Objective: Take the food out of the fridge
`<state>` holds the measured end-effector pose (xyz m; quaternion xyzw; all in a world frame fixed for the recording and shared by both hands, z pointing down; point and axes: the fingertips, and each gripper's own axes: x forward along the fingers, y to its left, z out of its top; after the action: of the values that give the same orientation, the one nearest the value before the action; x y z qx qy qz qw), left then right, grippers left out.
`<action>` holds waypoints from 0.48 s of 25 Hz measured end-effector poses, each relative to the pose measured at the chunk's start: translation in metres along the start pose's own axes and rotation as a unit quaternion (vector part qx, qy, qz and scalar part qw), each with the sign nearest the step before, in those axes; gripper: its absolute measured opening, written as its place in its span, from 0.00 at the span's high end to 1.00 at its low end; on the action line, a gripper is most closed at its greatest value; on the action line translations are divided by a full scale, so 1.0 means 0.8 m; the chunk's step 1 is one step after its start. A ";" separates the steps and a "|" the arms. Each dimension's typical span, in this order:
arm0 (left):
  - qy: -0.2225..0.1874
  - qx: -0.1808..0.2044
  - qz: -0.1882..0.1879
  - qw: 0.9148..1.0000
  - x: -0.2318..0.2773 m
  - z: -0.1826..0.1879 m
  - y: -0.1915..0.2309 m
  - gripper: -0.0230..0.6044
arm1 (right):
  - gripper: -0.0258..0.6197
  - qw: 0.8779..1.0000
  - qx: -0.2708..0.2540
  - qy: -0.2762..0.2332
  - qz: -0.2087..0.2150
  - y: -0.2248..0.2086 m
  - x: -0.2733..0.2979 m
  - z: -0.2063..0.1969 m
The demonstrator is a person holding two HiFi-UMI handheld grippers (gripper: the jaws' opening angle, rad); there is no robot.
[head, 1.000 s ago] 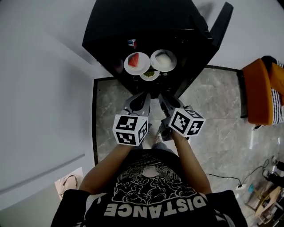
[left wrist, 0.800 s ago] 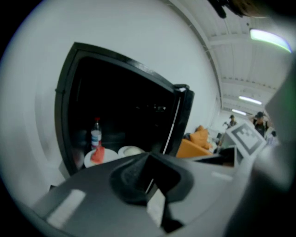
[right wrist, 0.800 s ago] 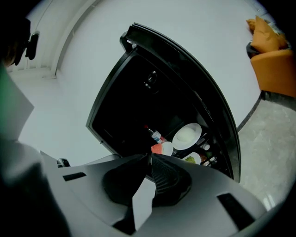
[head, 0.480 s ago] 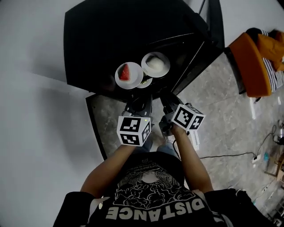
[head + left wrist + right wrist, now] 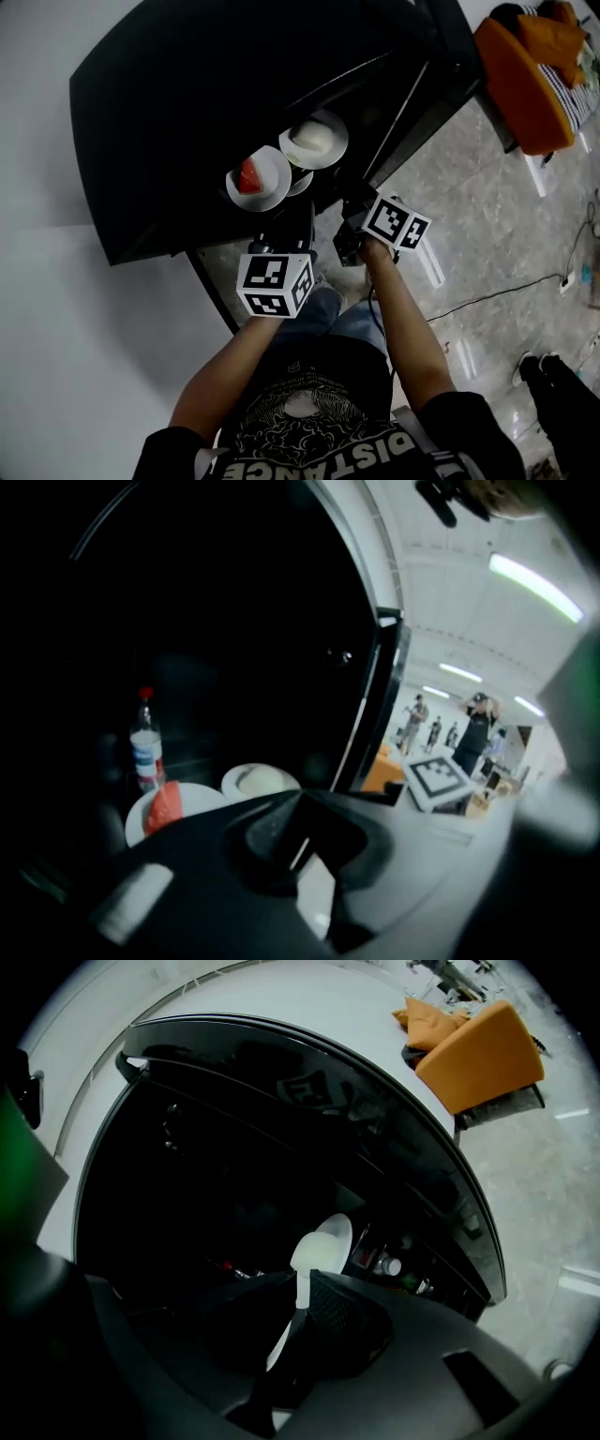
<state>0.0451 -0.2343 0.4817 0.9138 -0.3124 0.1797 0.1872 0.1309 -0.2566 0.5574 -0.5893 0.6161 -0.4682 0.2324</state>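
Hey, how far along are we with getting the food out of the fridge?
Done: the fridge stands open. In hand: nothing; left gripper and right gripper both have jaws together, empty, just outside. To do: the watermelon plate, the plate of white food and a third plate are still inside.

Dark fridge (image 5: 234, 621), bottle (image 5: 145, 752), watermelon plate (image 5: 202, 801), white-food plate (image 5: 229, 782), left tool (image 5: 298, 841) in foreground, jaws together.

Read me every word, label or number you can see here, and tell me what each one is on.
"DISTANCE": on the person's black shirt, seen upside down, partly cut by the frame edge.
Bottle label in the fridge: too blurred to read.
Marker cubes: black-and-white patterns only, no letters.
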 end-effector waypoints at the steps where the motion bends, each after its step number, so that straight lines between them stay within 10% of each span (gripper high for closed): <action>1: 0.001 0.000 -0.003 1.000 0.002 0.000 0.001 0.96 | 0.93 1.000 0.007 -0.002 0.001 -0.004 0.005 0.000; 12: 0.021 0.012 -0.037 0.999 0.019 -0.005 0.014 0.96 | 0.82 0.995 0.094 -0.019 0.000 -0.037 0.049 -0.007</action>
<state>0.0483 -0.2485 0.4946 0.9230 -0.2721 0.1958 0.1890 0.1337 -0.2878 0.5953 -0.5740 0.5648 -0.5125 0.2982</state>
